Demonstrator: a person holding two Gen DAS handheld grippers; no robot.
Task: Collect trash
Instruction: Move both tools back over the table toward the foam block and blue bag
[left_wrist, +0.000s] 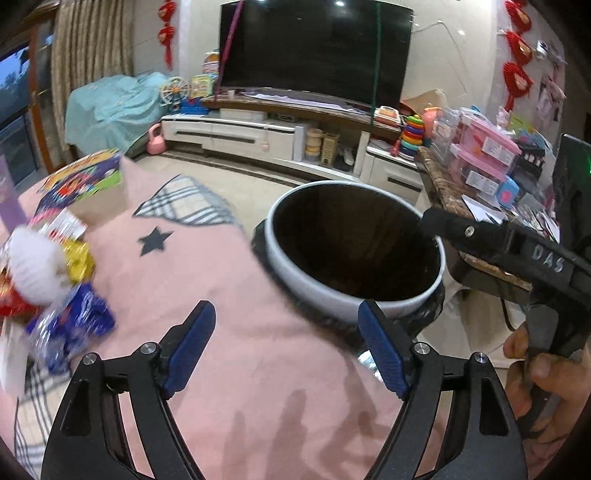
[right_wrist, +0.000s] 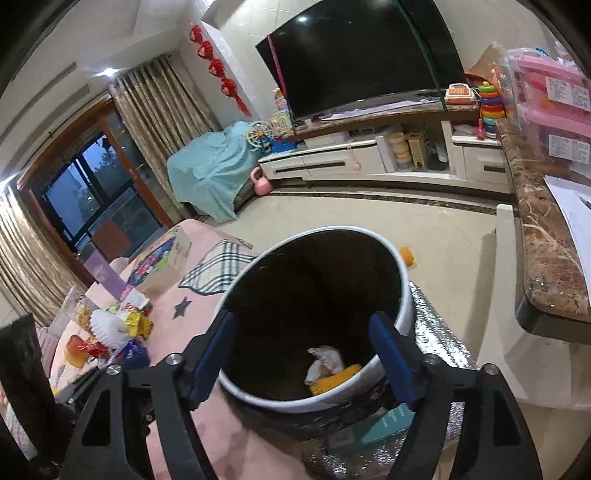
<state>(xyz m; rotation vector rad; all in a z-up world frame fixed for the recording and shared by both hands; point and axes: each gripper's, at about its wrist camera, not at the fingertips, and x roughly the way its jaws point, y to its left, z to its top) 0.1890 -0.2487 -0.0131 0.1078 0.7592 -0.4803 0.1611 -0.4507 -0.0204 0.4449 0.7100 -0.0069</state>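
L gripper (left_wrist: 286, 345) jaws wide, empty, over pink cloth (left_wrist: 207, 280), R gripper (right_wrist: 304, 356) wide, empty, above bin (right_wrist: 404, 291)

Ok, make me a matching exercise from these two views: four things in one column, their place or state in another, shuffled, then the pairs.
Things:
1. bin
2. crumpled tissue
3. wrapper pile
4. right gripper

Places or states:
A. on the pink blanket, left of the bin
B. open, nothing between its fingers
C. white rim, dark inside, beside the blanket
D. lying at the bottom of the bin

Pairs: 1-C, 2-D, 3-A, 4-B
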